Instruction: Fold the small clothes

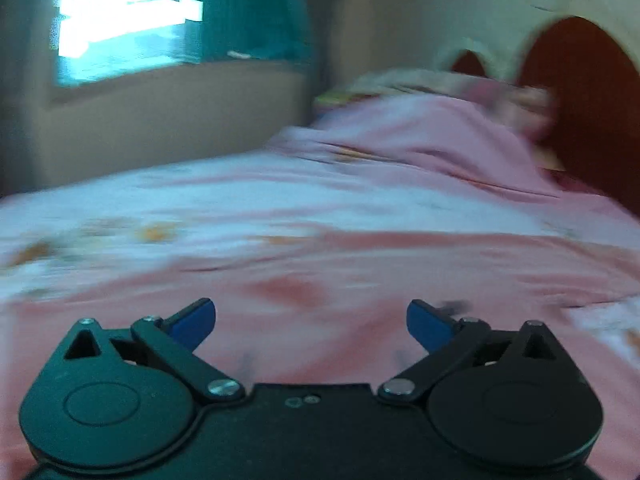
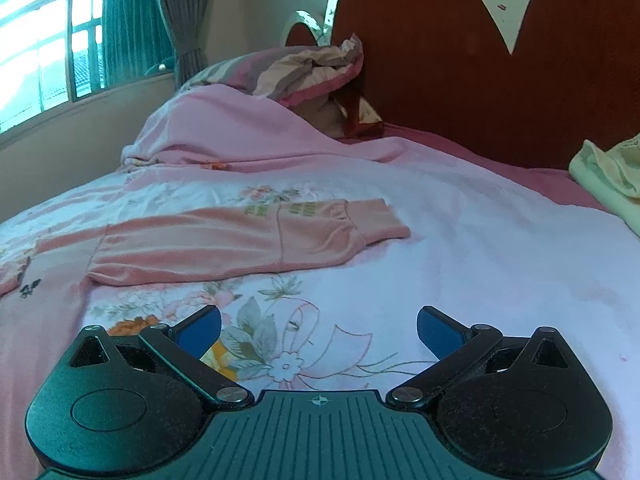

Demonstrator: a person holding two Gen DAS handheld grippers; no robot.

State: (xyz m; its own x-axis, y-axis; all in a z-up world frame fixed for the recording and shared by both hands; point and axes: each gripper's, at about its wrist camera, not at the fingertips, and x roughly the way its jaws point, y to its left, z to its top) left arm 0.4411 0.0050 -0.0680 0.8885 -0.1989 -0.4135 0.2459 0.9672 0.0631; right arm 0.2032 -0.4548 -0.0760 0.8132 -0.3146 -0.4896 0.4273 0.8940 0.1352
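Bed (image 2: 500,248) fills both views, floral pink-and-white sheet across it, red headboard (image 2: 480,80) at the far end; pink blanket (image 2: 224,128) heaped toward the head with a striped pillow (image 2: 304,68) on top, window (image 2: 48,40) off to the side; pale yellow-green cloth (image 2: 604,176) bunched at the right edge near the headboard (could be another garment waiting, can't tell); the task's thing, a small pink garment (image 2: 240,244), lies flat on the sheet mid-bed, well ahead of the right tongs (image 2: 319,330), one sleeve (image 2: 376,220) reaching toward the headboard side, hem nearest the camera, pale green print near its top; it looks spread out or at most partly folded, sleeves not yet tucked, so I'd judge the fold early, with sleeve folds and the body fold still to do; a second bit of pink fabric (image 2: 12,276) shows at the left edge, unclear whether it's the same piece; right tongs wide, nothing between the pads, hovering over the floral print short of the garment; left tongs (image 1: 311,326) wide too, empty, low over pink cloth in a heavily blurred view (can't tell garment from sheet there); neither grips anything, so the next grasp is yet to be made.
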